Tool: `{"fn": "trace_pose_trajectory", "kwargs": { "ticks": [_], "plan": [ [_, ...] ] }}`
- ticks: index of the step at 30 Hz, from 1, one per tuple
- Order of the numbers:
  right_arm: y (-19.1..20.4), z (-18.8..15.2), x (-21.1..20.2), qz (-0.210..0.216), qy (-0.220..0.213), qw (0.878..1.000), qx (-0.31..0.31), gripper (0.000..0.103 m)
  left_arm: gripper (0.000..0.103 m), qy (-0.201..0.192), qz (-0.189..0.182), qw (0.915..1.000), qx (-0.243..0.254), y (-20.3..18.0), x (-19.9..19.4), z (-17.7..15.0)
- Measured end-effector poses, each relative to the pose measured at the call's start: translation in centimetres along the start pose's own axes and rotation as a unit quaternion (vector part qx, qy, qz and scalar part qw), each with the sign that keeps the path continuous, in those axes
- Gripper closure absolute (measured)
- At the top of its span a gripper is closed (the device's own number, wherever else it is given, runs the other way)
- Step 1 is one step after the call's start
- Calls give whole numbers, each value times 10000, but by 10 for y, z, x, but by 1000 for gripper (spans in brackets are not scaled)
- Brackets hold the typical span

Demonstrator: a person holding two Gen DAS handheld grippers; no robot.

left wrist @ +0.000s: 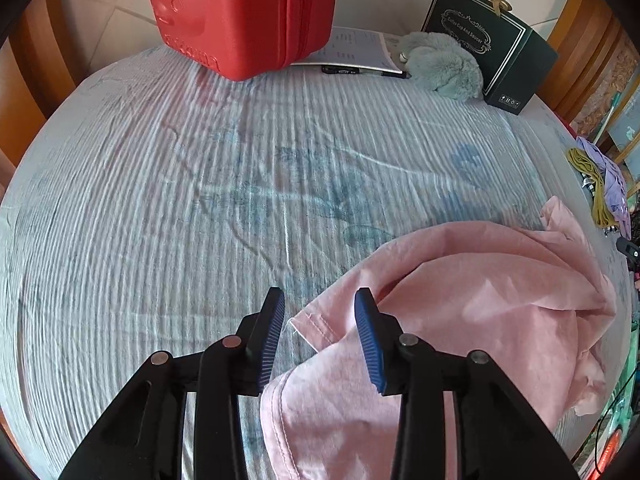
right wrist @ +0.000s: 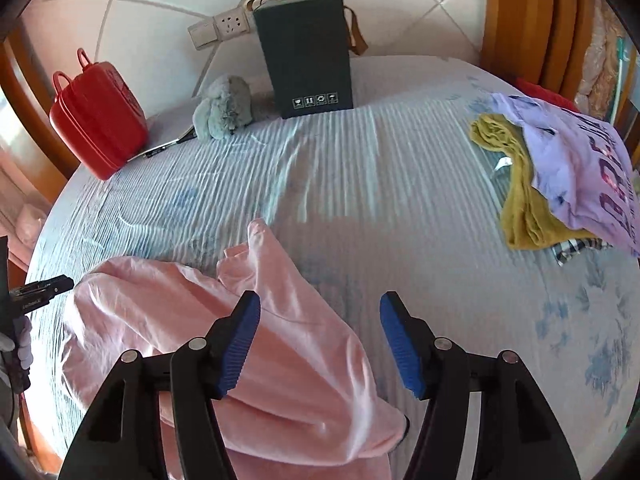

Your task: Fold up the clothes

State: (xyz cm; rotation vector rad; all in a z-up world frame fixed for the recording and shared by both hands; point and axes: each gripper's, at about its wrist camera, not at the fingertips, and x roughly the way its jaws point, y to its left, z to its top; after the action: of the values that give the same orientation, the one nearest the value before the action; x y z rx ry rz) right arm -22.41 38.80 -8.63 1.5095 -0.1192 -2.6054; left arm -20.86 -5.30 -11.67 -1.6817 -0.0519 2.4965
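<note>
Two grippers with ribbed blue pads hover over one crumpled pink garment (left wrist: 460, 320) on a ribbed pale-blue bedsheet (left wrist: 200, 200). The left gripper (left wrist: 320, 312) is part open astride its stitched hem; the right gripper (right wrist: 320, 320) gapes wide, cloth underneath. Beyond: three heaped clothes (right wrist: 560, 168), one red case (left wrist: 240, 12).

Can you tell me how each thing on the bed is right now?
Pink cotton garment: crumpled, unfolded.
Left tongs: open, hem corner between pads.
Right tongs: open, above the pink cloth.
Red hard case: shut, upright.
Dark green gift box: upright.
Purple printed shirt: heaped on the mustard cloth.
</note>
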Motion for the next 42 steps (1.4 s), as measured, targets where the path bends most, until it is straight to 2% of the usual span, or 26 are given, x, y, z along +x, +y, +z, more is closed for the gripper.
{"fn": "trace_pose_trajectory", "kwargs": {
  "ticks": [4, 6, 7, 13, 14, 15, 16, 17, 18, 20, 22, 25, 27, 30, 33, 34, 35, 36, 37, 38, 42],
  "plan": [
    [16, 15, 36, 116, 218, 9992, -317, 32, 66, 180, -188, 9996, 104, -4, 14, -3],
    [21, 19, 51, 140, 274, 9987, -396, 17, 65, 260, -248, 9992, 181, -7, 19, -7],
    [23, 20, 56, 167, 303, 9984, -444, 14, 63, 261, -250, 9991, 241, -9, 20, -8],
    [39, 13, 84, 323, 734, 9946, -659, 13, 58, 217, -259, 9980, 527, -18, 18, -11],
    [41, 11, 89, 349, 821, 9936, -690, 24, 61, 182, -221, 9980, 564, -19, 18, -12],
    [44, 9, 91, 358, 873, 9929, -723, 55, 67, 129, -146, 9980, 604, -21, 17, -12],
    [45, 7, 90, 311, 857, 9929, -770, 64, 99, 86, -83, 9982, 594, -21, 16, -12],
    [48, 6, 86, 218, 809, 9930, -831, 86, 99, 51, -29, 9985, 549, -20, 14, -12],
    [50, 5, 82, 124, 760, 9930, -892, 91, 100, 16, 24, 9987, 505, -20, 13, -11],
    [55, 8, 65, -7, 470, 9935, -1038, 95, 101, -299, 328, 9980, 460, -15, -3, -6],
    [59, 18, 39, -122, -16, 9930, -1171, 96, 101, -679, 635, 9948, 410, -9, -22, 3],
    [61, 47, -4, -219, -903, 9882, -1220, 98, 101, -1106, 842, 9897, 333, 4, -49, 29],
    [63, 72, -23, -324, -1435, 9821, -1174, 98, 101, -1354, 1009, 9852, 298, 13, -61, 50],
    [60, 109, -26, -342, -1777, 9786, -979, 98, 100, -1478, 1203, 9815, 173, 28, -56, 90],
    [51, 128, -7, -20, -1520, 9864, -626, 95, 96, -1202, 1170, 9858, -49, 44, -37, 115],
    [48, 129, 1, 79, -1349, 9893, -545, 91, 90, -1045, 1133, 9880, -134, 48, -31, 117],
    [46, 125, 9, 118, -1197, 9915, -495, 81, 79, -947, 1099, 9892, -184, 51, -26, 116],
    [44, 119, 17, 114, -1023, 9935, -481, 67, 72, -890, 1068, 9901, -209, 54, -22, 112],
    [42, 113, 27, 92, -818, 9955, -477, 57, 63, -835, 1039, 9908, -232, 56, -19, 107],
    [40, 106, 37, 71, -613, 9970, -474, 43, 62, -780, 1012, 9915, -254, 59, -17, 100],
    [31, 88, 69, 82, -11, 9992, -404, 42, 62, -506, 824, 9946, -373, 68, -1, 81]
  ]
}}
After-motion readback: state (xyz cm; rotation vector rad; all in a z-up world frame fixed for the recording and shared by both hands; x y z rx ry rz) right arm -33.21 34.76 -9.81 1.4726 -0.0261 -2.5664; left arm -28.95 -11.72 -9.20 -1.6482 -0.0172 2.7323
